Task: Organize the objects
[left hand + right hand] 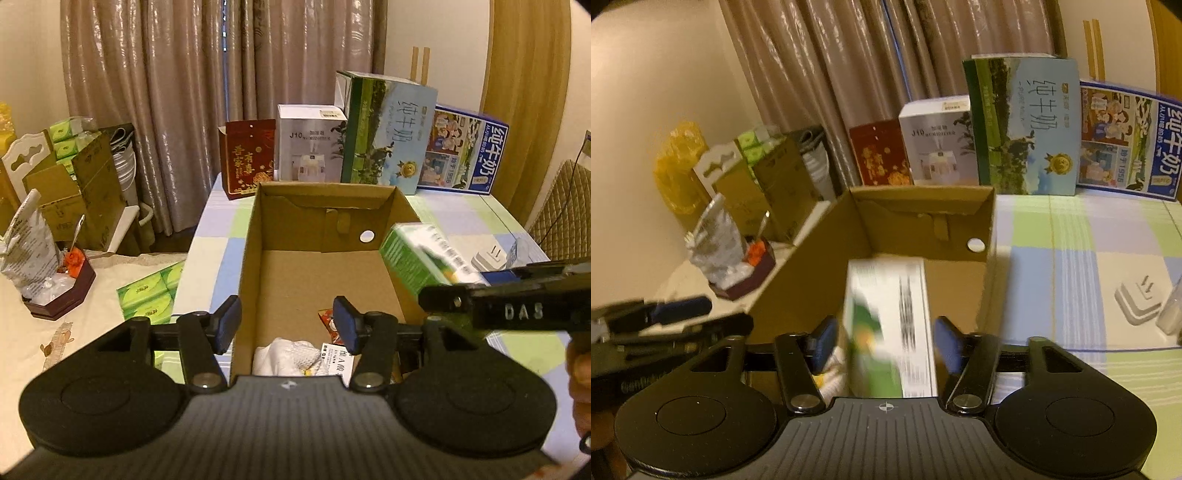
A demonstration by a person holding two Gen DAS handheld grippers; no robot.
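Cardboard box (321, 280) floor lies bare beyond white cloth (291, 356) and packets (334, 354).

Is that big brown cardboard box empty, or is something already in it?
Not empty. The cardboard box holds a white crumpled item and small packets at its near end; the far floor is bare.

Right gripper (886, 345), jaws spread w/ gaps either side of a blurred green-and-white carton (892, 325) above the open cardboard box (988, 225) on the checked bench (1071, 258), left gripper (683, 314) at far left, white plug adapter (1139, 301) at right.
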